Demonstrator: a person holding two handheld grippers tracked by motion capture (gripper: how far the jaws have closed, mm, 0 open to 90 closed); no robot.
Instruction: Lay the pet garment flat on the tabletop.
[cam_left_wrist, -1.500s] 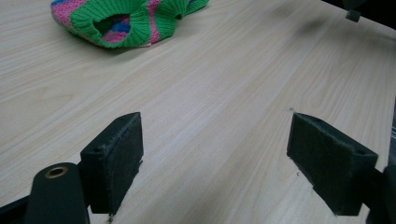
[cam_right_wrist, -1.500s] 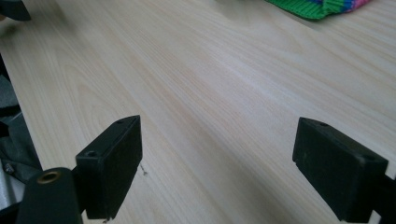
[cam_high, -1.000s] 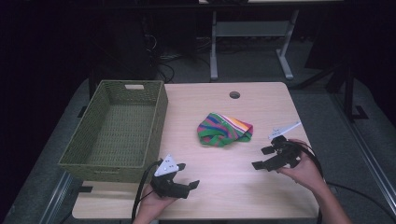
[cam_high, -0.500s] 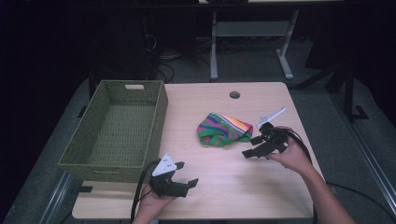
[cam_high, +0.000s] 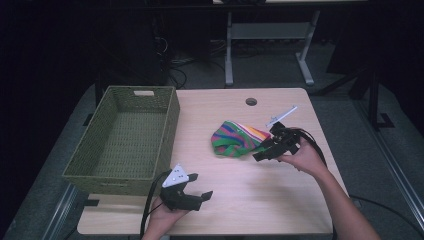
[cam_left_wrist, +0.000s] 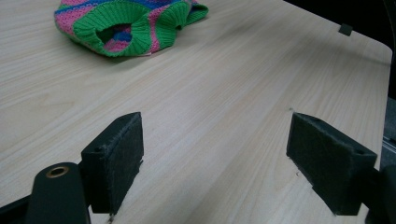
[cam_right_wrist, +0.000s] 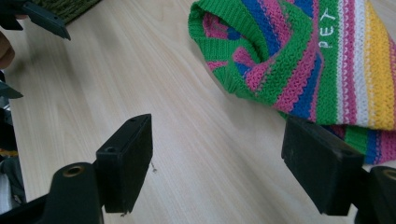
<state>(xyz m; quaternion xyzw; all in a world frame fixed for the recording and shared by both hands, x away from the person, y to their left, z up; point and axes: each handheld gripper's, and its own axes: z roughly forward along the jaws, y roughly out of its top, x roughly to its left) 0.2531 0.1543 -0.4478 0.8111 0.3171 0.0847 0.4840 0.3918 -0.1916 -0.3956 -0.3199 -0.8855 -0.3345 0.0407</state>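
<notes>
Right tongs (cam_high: 263, 150) spread wide, just beside striped knit (cam_high: 235, 139) | left tongs (cam_high: 199, 187) spread, low over near desk (cam_high: 260, 195)

Overhead light falls evenly on the pale wooden table (cam_high: 240, 185), while the room around it sinks into near-black. The high view is soft and grainy, fine detail lost. In the gripper views the striped knit sweater (cam_right_wrist: 299, 60) is sharp and casts a soft shadow; the nearest jaws blur slightly, with mild stretching toward the edges.
</notes>
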